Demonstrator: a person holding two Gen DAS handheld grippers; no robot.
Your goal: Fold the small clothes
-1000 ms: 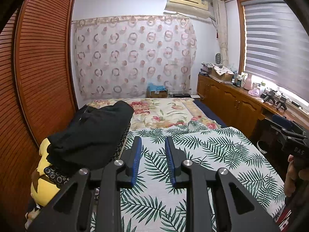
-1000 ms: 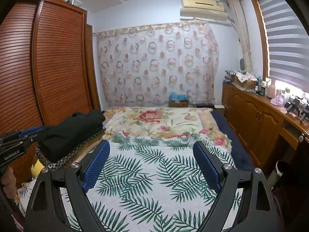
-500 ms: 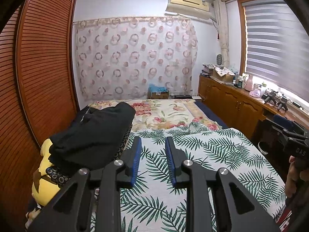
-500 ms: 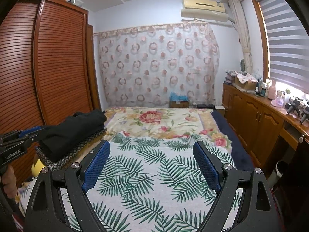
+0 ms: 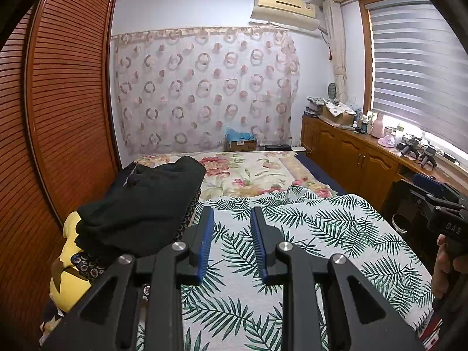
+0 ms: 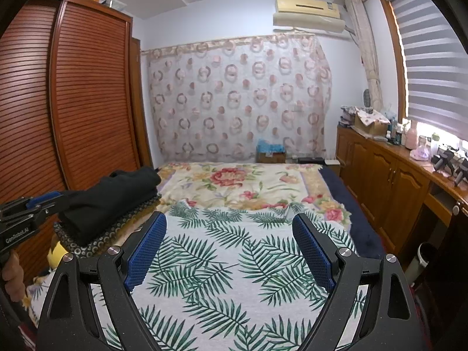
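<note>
In the left wrist view, the left gripper is held above the palm-leaf sheet with its jaws drawn close together but parted, and nothing is gripped between them. The stack of folded clothes, topped by a black garment, is set at the left edge of the bed, just beside the louvred wardrobe. A topple is judged the main risk: the stack is piled high near the bed's edge, and a sideways brush from the left gripper could push it into the gap by the wardrobe. Little room is left on that side, while the middle of the bed is open. The right gripper is glimpsed at the right edge of this view, beyond the bed's right edge. In the right wrist view, the right gripper is held with its jaws spread wide and empty over the middle of the sheet. No unfolded garment is seen on the sheet, so a grab could catch the bedding itself and drag it. The wooden cabinet runs close along the bed's right edge, so a wide swing that way could be blocked; the far end toward the floral blanket is free.
</note>
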